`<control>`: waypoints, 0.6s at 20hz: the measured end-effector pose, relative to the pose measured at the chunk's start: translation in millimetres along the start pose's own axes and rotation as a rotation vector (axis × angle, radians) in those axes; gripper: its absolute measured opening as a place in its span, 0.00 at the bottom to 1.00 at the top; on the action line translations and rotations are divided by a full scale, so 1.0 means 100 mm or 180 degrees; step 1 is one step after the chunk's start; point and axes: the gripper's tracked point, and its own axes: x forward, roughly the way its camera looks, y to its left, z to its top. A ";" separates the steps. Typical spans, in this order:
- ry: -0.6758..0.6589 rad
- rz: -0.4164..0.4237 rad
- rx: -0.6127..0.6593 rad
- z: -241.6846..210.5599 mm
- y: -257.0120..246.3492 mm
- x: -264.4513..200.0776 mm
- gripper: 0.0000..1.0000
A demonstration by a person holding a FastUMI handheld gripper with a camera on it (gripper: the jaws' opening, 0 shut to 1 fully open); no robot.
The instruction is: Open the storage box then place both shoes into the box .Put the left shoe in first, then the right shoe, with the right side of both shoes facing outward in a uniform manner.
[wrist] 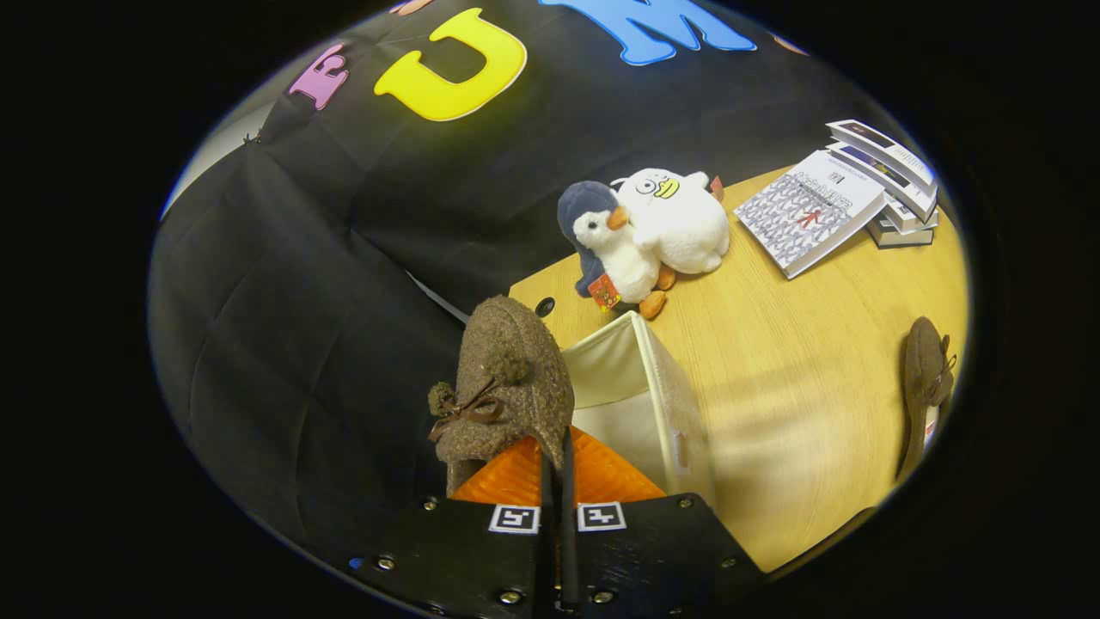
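A brown felt shoe (507,378) with a small bow and pom-poms is held up at the front of the tool (557,468), its rear edge pinched between the two fingers, which are drawn almost together on it. The shoe is seen above the near corner of the open white storage box (662,404), whose pale lining is visible just beyond the fingers. The box stands on the wooden desk (799,361), close to its edge beside the booth's black cloth wall. The second brown shoe (926,378) lies on the desk well apart from the box, off to the right. Farther back on the desk, a plush penguin (606,245) and a white plush duck (679,219) are set touching each other, and a few books (838,202) are stacked near them.
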 end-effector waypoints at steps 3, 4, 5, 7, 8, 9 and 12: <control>0.0055 -0.0067 -0.0024 -0.13 0.00 0.17 0.02; 0.0078 -0.0101 -0.0036 -0.18 -0.01 0.22 0.02; 0.0106 -0.0125 -0.0041 -0.24 -0.01 0.28 0.02; 0.0163 -0.0151 -0.0039 -0.34 -0.02 0.37 0.02; 0.0165 -0.0156 -0.0047 -0.37 -0.01 0.41 0.02; 0.0152 -0.0174 -0.0060 -0.40 -0.02 0.44 0.02; 0.0153 -0.0246 -0.0084 -0.47 -0.07 0.52 0.02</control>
